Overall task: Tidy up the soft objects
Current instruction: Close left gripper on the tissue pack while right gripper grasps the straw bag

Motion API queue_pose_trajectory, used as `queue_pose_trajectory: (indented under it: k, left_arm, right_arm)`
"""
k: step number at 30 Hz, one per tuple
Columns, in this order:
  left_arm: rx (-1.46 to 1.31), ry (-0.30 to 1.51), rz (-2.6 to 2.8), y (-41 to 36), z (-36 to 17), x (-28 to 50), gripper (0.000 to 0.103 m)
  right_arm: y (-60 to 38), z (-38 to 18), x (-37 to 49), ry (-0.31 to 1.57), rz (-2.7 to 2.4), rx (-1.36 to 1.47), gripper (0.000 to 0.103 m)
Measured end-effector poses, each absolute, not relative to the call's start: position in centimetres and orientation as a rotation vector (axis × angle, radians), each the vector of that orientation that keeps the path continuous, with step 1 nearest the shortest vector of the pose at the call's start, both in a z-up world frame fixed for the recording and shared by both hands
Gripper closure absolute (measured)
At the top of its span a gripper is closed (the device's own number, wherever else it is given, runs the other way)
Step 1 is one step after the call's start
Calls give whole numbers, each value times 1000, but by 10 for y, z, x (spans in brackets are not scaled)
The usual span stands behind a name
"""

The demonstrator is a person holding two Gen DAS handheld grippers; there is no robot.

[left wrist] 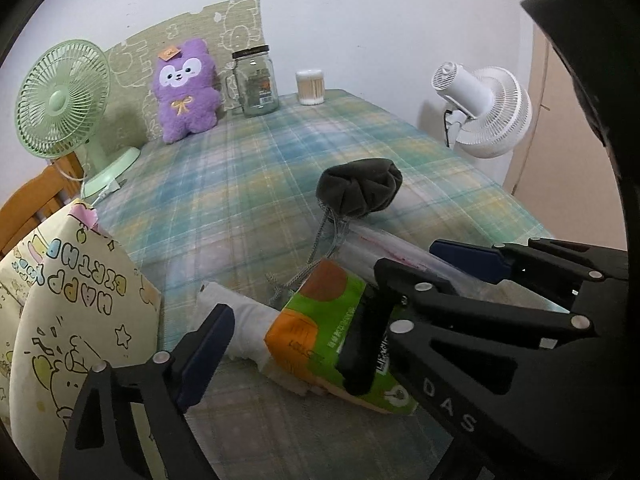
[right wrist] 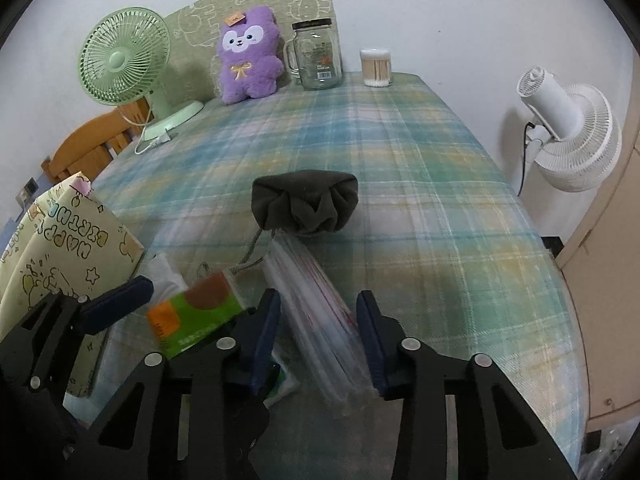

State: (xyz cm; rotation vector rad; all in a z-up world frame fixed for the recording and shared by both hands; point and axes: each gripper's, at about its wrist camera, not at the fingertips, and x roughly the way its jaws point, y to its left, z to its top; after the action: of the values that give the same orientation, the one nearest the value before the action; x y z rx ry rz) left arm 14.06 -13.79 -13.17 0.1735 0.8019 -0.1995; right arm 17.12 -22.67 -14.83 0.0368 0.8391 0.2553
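Clear plastic, blurred and streaked with red, lies between the fingers of the right hand-held gripper (right wrist: 318,344): it looks like a flat transparent bag (right wrist: 320,320) stretched along the plaid-covered table (right wrist: 440,208), its far end reaching to just beside the dark drawstring pouch (right wrist: 306,204). The right jaws flank the bag closely on both sides, but the blur leaves it unclear whether the pads actually press it, so the grip is best judged as closing rather than secured.

The left hand-held gripper (left wrist: 360,300) stands spread wide and released, one finger near the white tissue end and the other far across by the clear bag, with the green and orange tissue pack (left wrist: 328,320) lying between them untouched. In the left wrist view the right gripper's black frame crosses over the near end of that pack.

The step in hand appears to be picking up the clear bag, probably to serve as a holder for the soft items. The next move calls for a firm pinch on the slippery film before any lift, and for the left gripper to narrow on the tissue pack without snagging the pouch's grey cord (left wrist: 320,236), which trails close to it. The purple plush toy (right wrist: 248,60) sits well apart at the table's far end, beside the glass jar (right wrist: 318,56).
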Motion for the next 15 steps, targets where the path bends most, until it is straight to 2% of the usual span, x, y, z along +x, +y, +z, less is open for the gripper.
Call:
queue_pose_trajectory:
  k: [7, 15]
  left_arm:
    - [196, 790, -254, -149, -130, 129, 6]
    - [225, 780, -250, -159, -133, 123, 5]
  right_arm:
    - [-238, -144, 152, 829, 238, 56, 80]
    - [-252, -144, 133, 824, 202, 101, 82]
